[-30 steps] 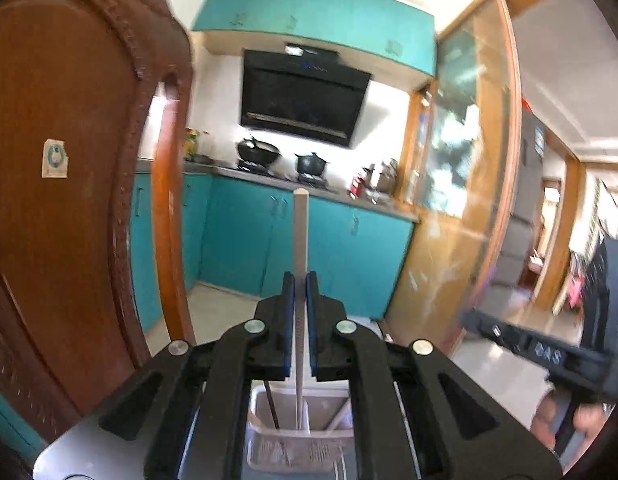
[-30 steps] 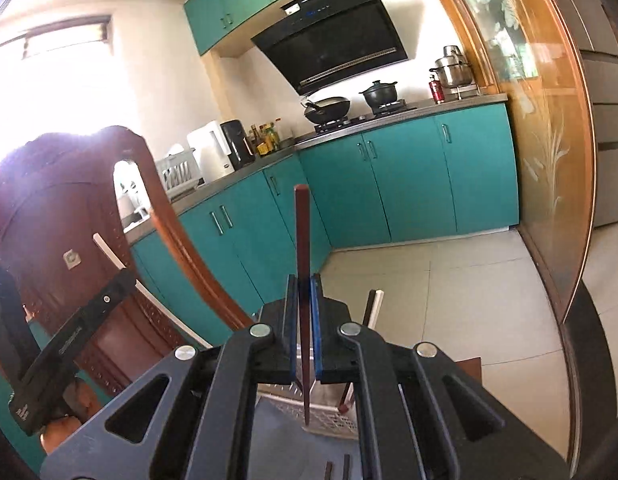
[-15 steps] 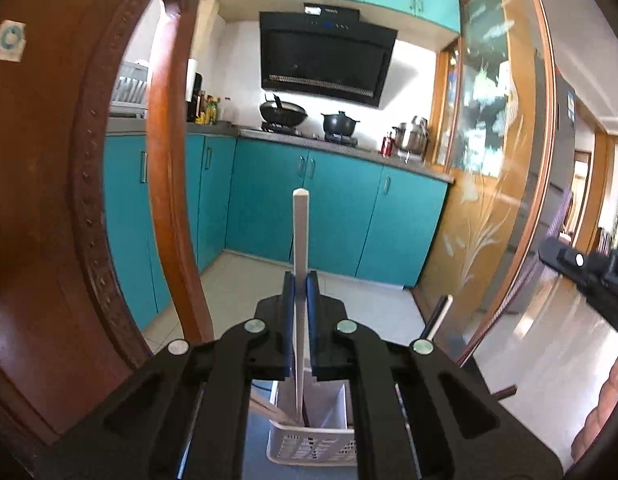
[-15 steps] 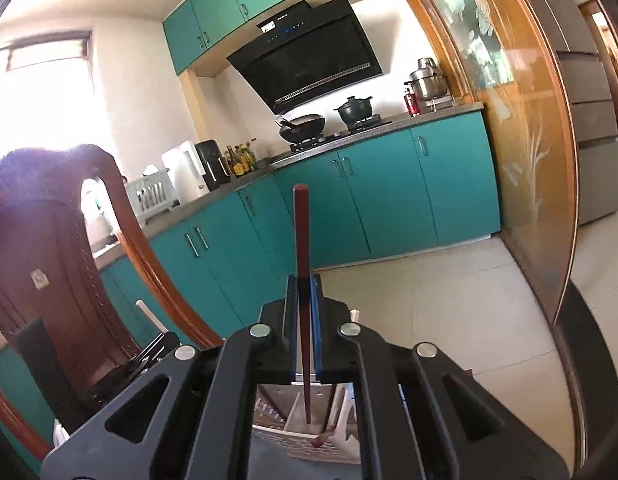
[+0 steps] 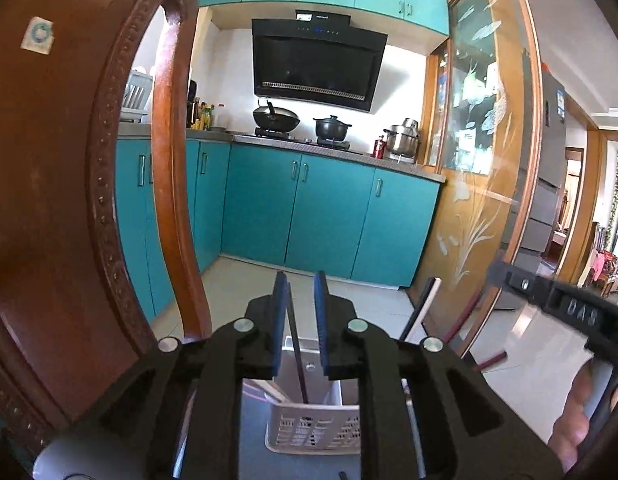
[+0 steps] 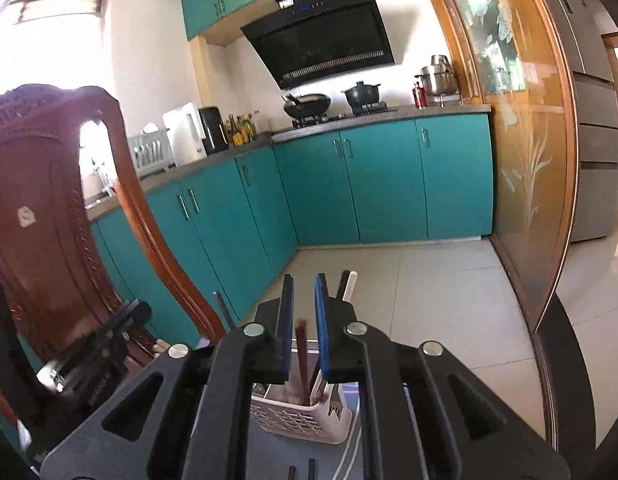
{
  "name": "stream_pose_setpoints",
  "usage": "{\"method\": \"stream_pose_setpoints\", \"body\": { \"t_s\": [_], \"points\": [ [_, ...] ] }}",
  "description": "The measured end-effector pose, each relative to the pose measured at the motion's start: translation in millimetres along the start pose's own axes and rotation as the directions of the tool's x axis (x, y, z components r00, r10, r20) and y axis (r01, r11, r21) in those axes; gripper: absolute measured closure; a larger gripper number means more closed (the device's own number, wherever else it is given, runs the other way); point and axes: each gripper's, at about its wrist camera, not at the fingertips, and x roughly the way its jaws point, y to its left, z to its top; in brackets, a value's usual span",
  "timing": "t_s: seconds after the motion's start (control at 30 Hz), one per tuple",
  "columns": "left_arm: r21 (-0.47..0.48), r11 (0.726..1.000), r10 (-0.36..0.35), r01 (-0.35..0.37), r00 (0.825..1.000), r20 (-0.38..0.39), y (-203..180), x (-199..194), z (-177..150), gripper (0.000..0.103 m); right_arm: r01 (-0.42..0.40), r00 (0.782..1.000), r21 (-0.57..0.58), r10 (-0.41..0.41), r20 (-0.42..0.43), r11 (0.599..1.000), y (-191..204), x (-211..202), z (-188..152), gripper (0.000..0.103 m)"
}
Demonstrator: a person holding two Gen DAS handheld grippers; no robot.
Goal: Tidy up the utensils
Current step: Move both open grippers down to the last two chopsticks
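Note:
My left gripper (image 5: 301, 308) hovers over a white slotted utensil basket (image 5: 313, 432), and its jaws are opening. A thin dark stick (image 5: 297, 356) leans in the basket between the blue pads (image 5: 280, 320), which do not press on it. My right gripper (image 6: 301, 304) is above the same basket (image 6: 297, 416), jaws opening too. A blurred dark red chopstick (image 6: 301, 356) sits low between its pads, untouched, with its lower end in the basket. A black and white chopstick (image 6: 347, 285) stands up behind. In the left wrist view the right gripper (image 5: 569, 312) and a hand (image 5: 577, 412) show at the right.
A carved wooden chair back (image 5: 49, 200) stands close on the left and also fills the left of the right wrist view (image 6: 41, 220). The basket rests on a grey mat (image 6: 269, 452) with two loose chopsticks (image 6: 291, 473) lying on it. Teal cabinets (image 6: 381, 184) and tiled floor lie beyond.
Both grippers came down toward the basket and their jaws parted. The white chopstick has left the left jaws. The dark red chopstick has slid down from the right jaws into the basket.

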Motion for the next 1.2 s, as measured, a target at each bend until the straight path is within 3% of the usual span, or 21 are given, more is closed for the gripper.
{"method": "stream_pose_setpoints", "body": {
  "t_s": [0.13, 0.23, 0.3, 0.4, 0.43, 0.5, 0.6, 0.67, 0.87, 1.2],
  "points": [
    [0.028, 1.0, 0.004, -0.005, 1.0, 0.005, 0, -16, -11, 0.085, -0.063, 0.998, -0.035, 0.064, 0.029, 0.997, 3, -35, -5, 0.091],
    [0.051, 0.999, 0.003, -0.003, 1.0, -0.005, 0, -26, -21, 0.083, -0.122, 0.993, -0.116, 0.122, -0.011, 0.986, 13, -52, -30, 0.091],
    [0.087, 0.996, 0.033, -0.032, 0.999, -0.014, -1, -29, -30, 0.081, -0.147, 0.988, -0.169, 0.138, -0.066, 0.975, 19, -50, -54, 0.091],
    [0.105, 0.993, 0.067, -0.061, 0.997, -0.05, 2, -27, -41, 0.079, -0.171, 0.957, -0.217, 0.109, -0.27, 0.961, 23, -13, -112, 0.091],
    [0.099, 0.993, 0.071, -0.064, 0.995, -0.066, 4, -26, -44, 0.079, -0.153, 0.926, -0.203, 0.068, -0.371, 0.967, 20, 12, -135, 0.091],
    [0.073, 0.995, 0.07, -0.062, 0.99, -0.118, 10, -20, -52, 0.077, -0.098, 0.841, -0.171, -0.01, -0.541, 0.98, 13, 57, -173, 0.091],
    [0.057, 0.996, 0.078, -0.068, 0.981, -0.177, 15, -11, -63, 0.074, -0.053, 0.762, -0.118, -0.036, -0.646, 0.992, 2, 92, -203, 0.091],
    [0.049, 0.996, 0.079, -0.07, 0.976, -0.204, 17, -7, -68, 0.073, -0.033, 0.734, -0.104, -0.047, -0.677, 0.994, -1, 102, -213, 0.091],
    [0.058, 0.997, 0.07, -0.057, 0.967, -0.244, 16, -3, -76, 0.07, -0.017, 0.717, -0.155, -0.096, -0.691, 0.988, 8, 111, -226, 0.091],
    [0.086, 0.994, 0.09, -0.068, 0.953, -0.289, 14, 4, -84, 0.068, 0.01, 0.729, -0.144, -0.106, -0.676, 0.99, 10, 97, -235, 0.096]
  ]
}}
